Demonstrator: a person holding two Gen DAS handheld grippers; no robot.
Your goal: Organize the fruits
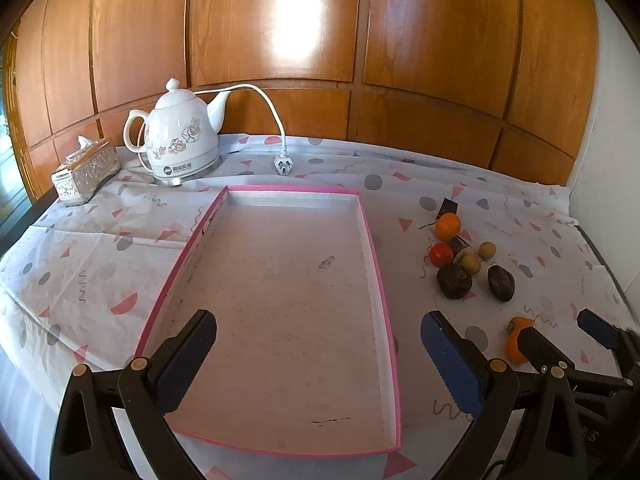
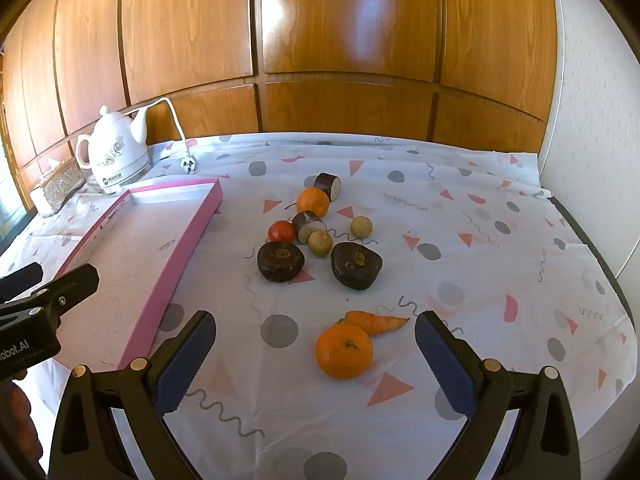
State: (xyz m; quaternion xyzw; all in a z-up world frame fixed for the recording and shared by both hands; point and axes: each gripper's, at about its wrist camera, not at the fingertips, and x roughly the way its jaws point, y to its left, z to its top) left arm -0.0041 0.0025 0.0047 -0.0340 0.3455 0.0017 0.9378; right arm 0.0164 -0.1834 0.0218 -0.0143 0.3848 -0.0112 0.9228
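The right gripper (image 2: pixel 315 356) was held spread wide around the nearest mandarin (image 2: pixel 344 351), with a small carrot (image 2: pixel 376 322) touching it at 1 o'clock. The left gripper (image 1: pixel 318 360) was likewise held spread, nothing between its jaws, over the pink-rimmed tray (image 1: pixel 378 280). The mandarin was judged light, soft-skinned and prone to rolling, best taken gently across its middle.

Right tongs (image 1: pixel 560 344) hide most of the near orange (image 1: pixel 514 350); perhaps the carrot too.

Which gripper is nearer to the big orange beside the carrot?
Right. The right gripper brackets the big orange between open fingers; the left gripper hovers over the pink tray.
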